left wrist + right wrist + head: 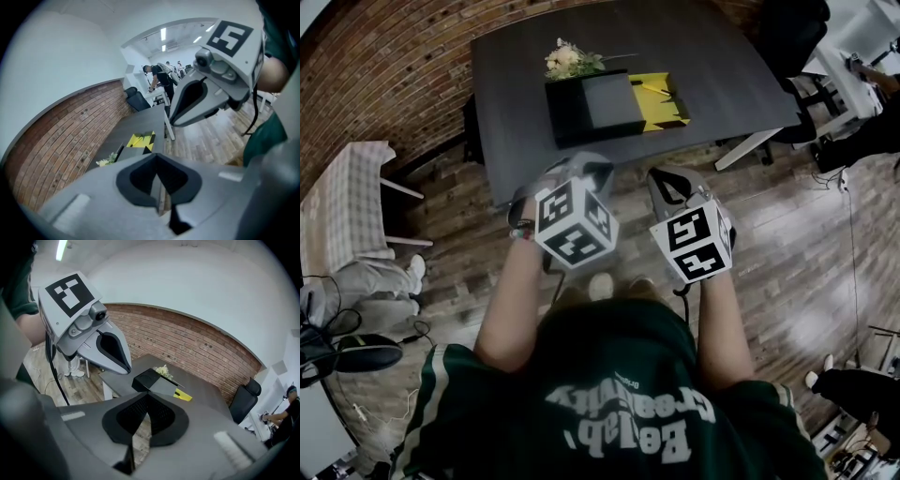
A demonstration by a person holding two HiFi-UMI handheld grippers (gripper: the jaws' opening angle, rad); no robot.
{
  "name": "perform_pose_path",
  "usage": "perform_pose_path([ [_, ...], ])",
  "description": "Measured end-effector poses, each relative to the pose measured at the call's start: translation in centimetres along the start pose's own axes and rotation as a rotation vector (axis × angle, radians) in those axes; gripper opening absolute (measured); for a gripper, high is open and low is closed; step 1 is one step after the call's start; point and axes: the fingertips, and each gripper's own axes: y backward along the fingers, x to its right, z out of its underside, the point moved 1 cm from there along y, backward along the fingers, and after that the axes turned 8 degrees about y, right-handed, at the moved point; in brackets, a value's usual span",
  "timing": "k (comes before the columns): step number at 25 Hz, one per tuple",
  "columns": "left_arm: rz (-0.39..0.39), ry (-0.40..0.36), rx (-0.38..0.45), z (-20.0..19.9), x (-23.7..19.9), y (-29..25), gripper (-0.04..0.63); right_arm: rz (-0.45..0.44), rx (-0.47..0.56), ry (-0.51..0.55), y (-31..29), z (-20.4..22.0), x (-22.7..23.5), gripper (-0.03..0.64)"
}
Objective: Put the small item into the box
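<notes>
Claws are both hanging short of the surface's (722,84) near edge, above the wooden floor (787,244), and I am holding them side by side, tilted down toward the surface. On my left claw (158,159) the jaws are pressing together with nothing between them; my right claw (147,398) is likewise closed and empty. The small item (656,89), a slim yellowish stick, is lying flat on a yellow sheet (673,111) just beside the black box (581,112), on the side toward the surface's right edge. Its long axis is running roughly along the far edge, slanting slightly; I cannot tell its ends apart. Some flowers (569,61) are lying just behind the box.
</notes>
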Motion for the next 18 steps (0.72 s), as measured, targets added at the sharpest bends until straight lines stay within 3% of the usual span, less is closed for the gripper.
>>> perform_pose_path([
  [18, -0.017, 0.003, 0.004, 0.3, 1.2, 1.3, 0.002, -0.033, 0.018, 0.052, 1.0, -0.5, -1.8, 0.005],
])
